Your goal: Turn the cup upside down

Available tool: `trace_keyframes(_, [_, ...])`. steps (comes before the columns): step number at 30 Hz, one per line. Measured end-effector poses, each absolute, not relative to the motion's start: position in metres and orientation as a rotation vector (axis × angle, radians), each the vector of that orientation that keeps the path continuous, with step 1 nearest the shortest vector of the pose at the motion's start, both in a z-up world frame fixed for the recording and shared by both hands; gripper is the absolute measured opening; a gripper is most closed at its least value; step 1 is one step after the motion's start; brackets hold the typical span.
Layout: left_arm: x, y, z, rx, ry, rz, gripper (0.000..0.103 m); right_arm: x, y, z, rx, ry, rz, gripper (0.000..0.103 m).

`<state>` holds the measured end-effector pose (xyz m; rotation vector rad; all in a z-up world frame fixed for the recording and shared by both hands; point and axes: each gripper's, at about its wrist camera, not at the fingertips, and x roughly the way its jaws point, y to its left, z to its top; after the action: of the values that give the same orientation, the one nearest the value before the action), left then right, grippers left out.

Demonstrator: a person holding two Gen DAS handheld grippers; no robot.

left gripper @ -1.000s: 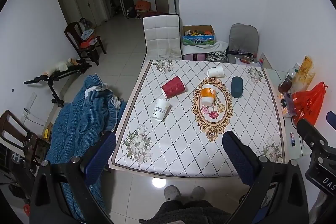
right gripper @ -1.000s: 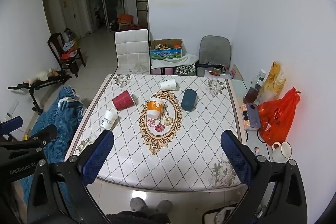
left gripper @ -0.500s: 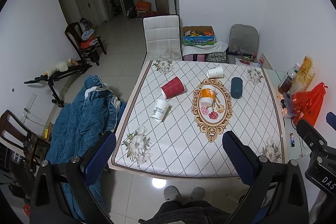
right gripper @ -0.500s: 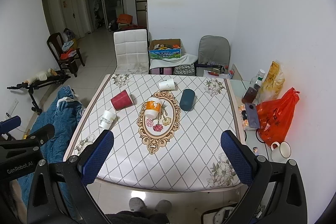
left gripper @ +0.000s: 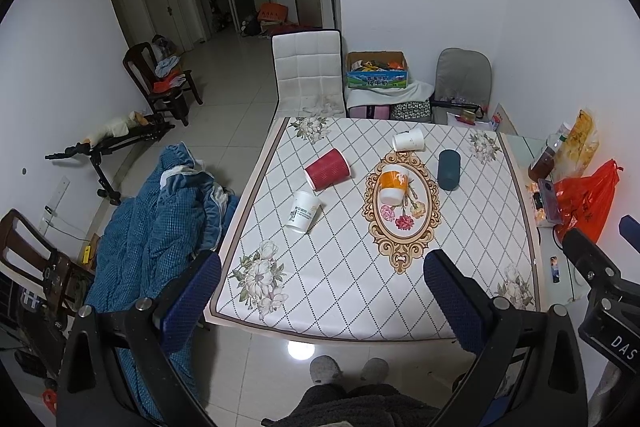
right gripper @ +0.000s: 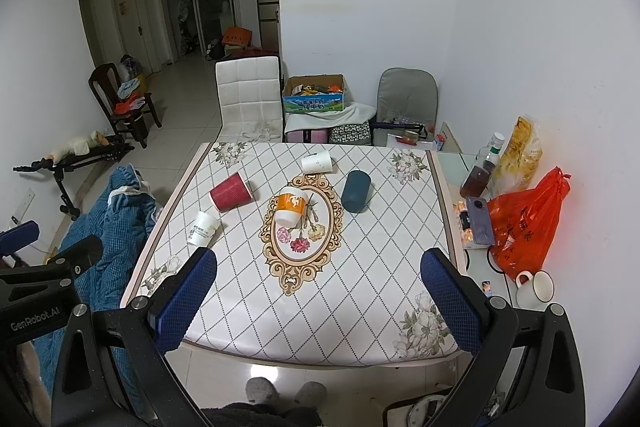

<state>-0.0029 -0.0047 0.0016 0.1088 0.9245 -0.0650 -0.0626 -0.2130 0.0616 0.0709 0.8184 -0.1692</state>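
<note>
Five cups are seen on the counter (left gripper: 320, 291), which is covered by a white cloth with a diamond grid and a gold oval medallion. All lie well ahead of both tongs, none touched. The orange-and-white cup (left gripper: 393, 183) (right gripper: 291, 205) lies tilted on the far part of the medallion, its white rim turned toward the tongs. A red ribbed cup (left gripper: 328, 169) (right gripper: 231, 191) is laid on its side to the left of it, and a white printed paper cup (left gripper: 303, 211) (right gripper: 204, 227) is tipped over nearer and further left. A plain white cup (left gripper: 408, 140) (right gripper: 317, 161) lies on its side at the far end. A dark teal cup (left gripper: 449, 169) (right gripper: 356, 191) is seen to the right of the orange one; whether it stands or lies cannot be told.

The left tongs (left gripper: 320, 303) are held wide apart above the near edge, gripping nothing. The right tongs (right gripper: 318, 301) are likewise spread wide and hold nothing.
</note>
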Motion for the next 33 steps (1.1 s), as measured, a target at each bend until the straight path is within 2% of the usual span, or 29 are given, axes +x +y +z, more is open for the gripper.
trace_keyframes(33, [0.000,-0.014,0.019,0.104,0.920,-0.067,0.103,-0.058,-0.219,0.072,0.081,0.815,-0.163,0.103])
